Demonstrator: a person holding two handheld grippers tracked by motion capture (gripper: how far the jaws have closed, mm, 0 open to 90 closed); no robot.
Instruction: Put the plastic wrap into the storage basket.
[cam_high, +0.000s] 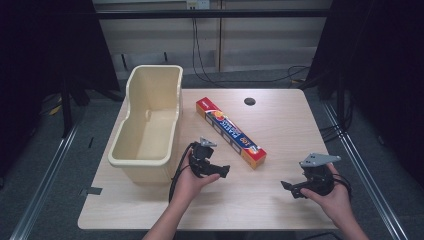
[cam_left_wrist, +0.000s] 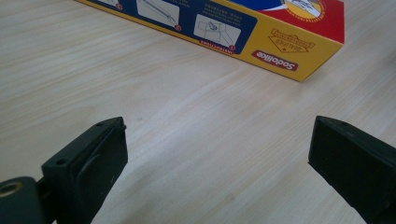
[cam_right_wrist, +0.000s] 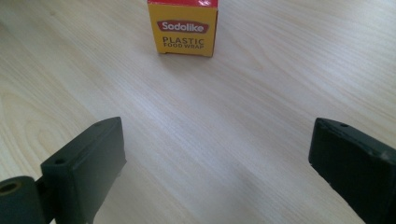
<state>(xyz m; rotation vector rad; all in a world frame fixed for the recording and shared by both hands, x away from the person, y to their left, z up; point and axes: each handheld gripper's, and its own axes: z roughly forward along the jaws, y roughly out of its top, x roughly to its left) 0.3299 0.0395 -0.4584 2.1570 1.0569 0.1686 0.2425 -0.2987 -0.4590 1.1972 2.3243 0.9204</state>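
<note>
A long box of plastic food wrap (cam_high: 230, 131), red, blue and yellow, lies slantwise on the middle of the table. My left gripper (cam_high: 226, 171) hovers just left of the box's near end, jaws wide open over bare wood; the box's long side (cam_left_wrist: 224, 28) crosses the top of the left gripper view. My right gripper (cam_high: 286, 187) is held low at the front right, pointing toward the box, jaws open and empty. The box's yellow end face (cam_right_wrist: 183, 30) stands ahead of it in the right gripper view.
A cream plastic tub (cam_high: 148, 120) stands empty at the table's left side, close to my left hand. A dark cable hole (cam_high: 249, 101) sits near the far edge. Bare wood (cam_high: 295, 130) spreads right of the box.
</note>
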